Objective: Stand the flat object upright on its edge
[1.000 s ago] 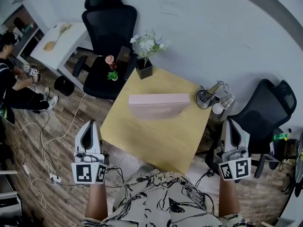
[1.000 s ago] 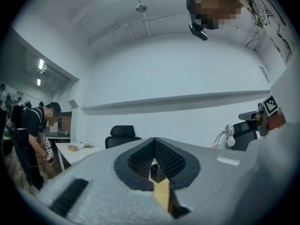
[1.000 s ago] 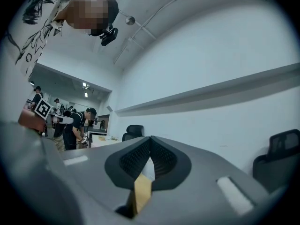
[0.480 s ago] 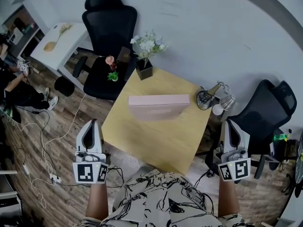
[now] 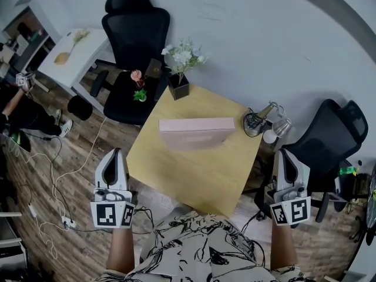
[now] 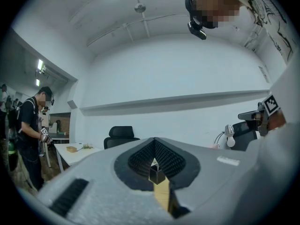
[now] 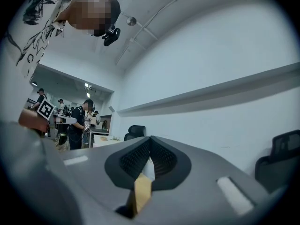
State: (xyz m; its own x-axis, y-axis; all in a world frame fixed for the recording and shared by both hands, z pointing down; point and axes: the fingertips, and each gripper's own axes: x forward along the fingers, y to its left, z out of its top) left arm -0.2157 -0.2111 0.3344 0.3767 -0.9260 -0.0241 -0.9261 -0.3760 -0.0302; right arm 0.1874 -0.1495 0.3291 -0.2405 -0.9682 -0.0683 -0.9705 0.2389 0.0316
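Note:
A pink flat board [image 5: 197, 124] is on the small wooden table [image 5: 194, 175], towards its far side. Its thin long edge faces up and its broad face looks towards me, so it appears to stand on its edge. My left gripper [image 5: 113, 153] hangs off the table's left side, shut and empty. My right gripper [image 5: 286, 153] hangs off the right side, also shut and empty. Both are well short of the board. In the left gripper view the left gripper [image 6: 153, 159] has its jaws pressed together, and in the right gripper view so does the right gripper [image 7: 149, 159].
A flower pot [image 5: 179, 86] stands at the table's far corner and a desk lamp [image 5: 258, 121] at its right corner. Black office chairs [image 5: 136, 22] [image 5: 329, 140] stand behind and to the right. Cables [image 5: 53, 181] lie on the floor at left, near a person [image 5: 17, 107].
Both grippers and the board stay put. The person at the far left has shifted and raised a hand-held gripper.

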